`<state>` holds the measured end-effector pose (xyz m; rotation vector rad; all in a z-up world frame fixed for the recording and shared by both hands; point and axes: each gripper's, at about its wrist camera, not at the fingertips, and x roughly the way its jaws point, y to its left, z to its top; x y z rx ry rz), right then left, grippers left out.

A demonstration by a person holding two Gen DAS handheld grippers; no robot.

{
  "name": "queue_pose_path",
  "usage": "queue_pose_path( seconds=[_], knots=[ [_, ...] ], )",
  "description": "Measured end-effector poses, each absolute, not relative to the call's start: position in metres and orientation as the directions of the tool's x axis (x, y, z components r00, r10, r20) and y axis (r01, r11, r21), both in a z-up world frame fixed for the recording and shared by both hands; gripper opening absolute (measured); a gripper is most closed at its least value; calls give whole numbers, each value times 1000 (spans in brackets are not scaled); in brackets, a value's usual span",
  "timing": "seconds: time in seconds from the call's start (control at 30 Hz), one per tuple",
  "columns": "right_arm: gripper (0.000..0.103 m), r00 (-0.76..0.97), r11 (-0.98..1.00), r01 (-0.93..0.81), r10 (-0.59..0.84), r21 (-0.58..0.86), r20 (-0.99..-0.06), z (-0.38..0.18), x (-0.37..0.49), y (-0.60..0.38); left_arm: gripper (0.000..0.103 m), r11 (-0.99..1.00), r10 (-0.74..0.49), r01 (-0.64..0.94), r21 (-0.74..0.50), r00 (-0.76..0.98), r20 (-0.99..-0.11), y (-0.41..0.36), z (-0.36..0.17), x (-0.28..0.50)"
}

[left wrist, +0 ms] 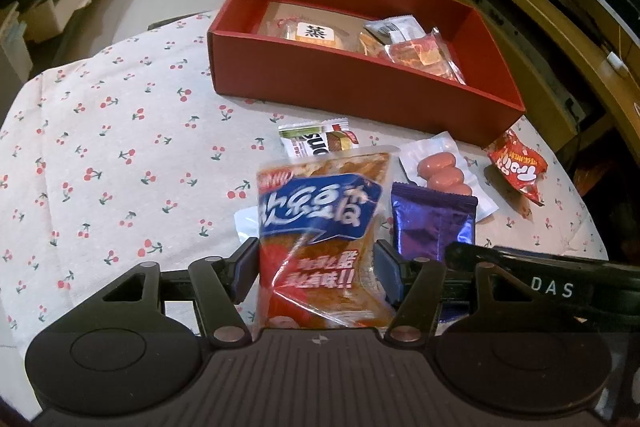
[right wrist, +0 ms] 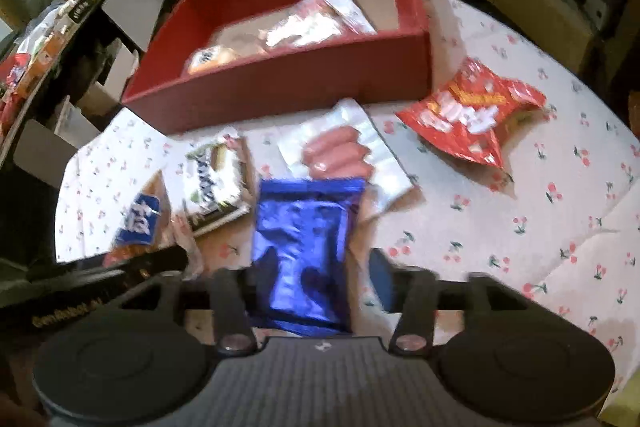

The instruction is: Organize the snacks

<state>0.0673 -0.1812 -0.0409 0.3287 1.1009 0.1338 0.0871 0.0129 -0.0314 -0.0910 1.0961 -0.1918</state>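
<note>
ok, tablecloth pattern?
Off-white tablecloth scattered with small red cherries on green stems; clearest in the left wrist view.

Showing glossy crinkled plastic on the orange packet (left wrist: 320, 227) between the fingers (left wrist: 246, 267), shiny purple foil (left wrist: 434, 223) beside them, matt printed cloth (left wrist: 120, 147) beneath.

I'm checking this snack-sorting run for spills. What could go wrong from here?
The left claw pinches only the lower part of the tall orange and blue packet, so it may flop or slip on the way to the red box. The purple packet sits between the right claw pads with a gap on one side; it may not be gripped. It overlaps the sausage pack, which could be dragged.
</note>
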Motion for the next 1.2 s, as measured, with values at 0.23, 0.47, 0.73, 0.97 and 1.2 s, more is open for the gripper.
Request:
queue_pose_path(
  seconds=[0.23, 0.47, 0.73, 0.97, 1.2],
  knots=[
    [84, 435, 977, -23, 202, 214, -877, -50, 77, -143, 63, 983, -186, 86, -165, 453, -872, 26, -28, 84],
    [72, 447, 990, -87, 137, 109, -884, -63, 81, -132, 74, 984, -177, 86, -155, 443, -879, 24, -32, 83],
    [69, 470, 986, -116, 164, 124, -867, -53, 67, -161, 85, 982, -185, 63, -176, 451, -873, 14, -32, 63],
    [69, 530, 970, -83, 237, 228, -814, -25, 54, -198, 84, 988, -129, -15, -151, 436, -891, -11, -57, 72],
    [69, 544, 956, -88, 281, 279, -791, -15, 54, -212, 67, 999, 20, 13, 29, 467, -884, -45, -70, 70]
  ],
)
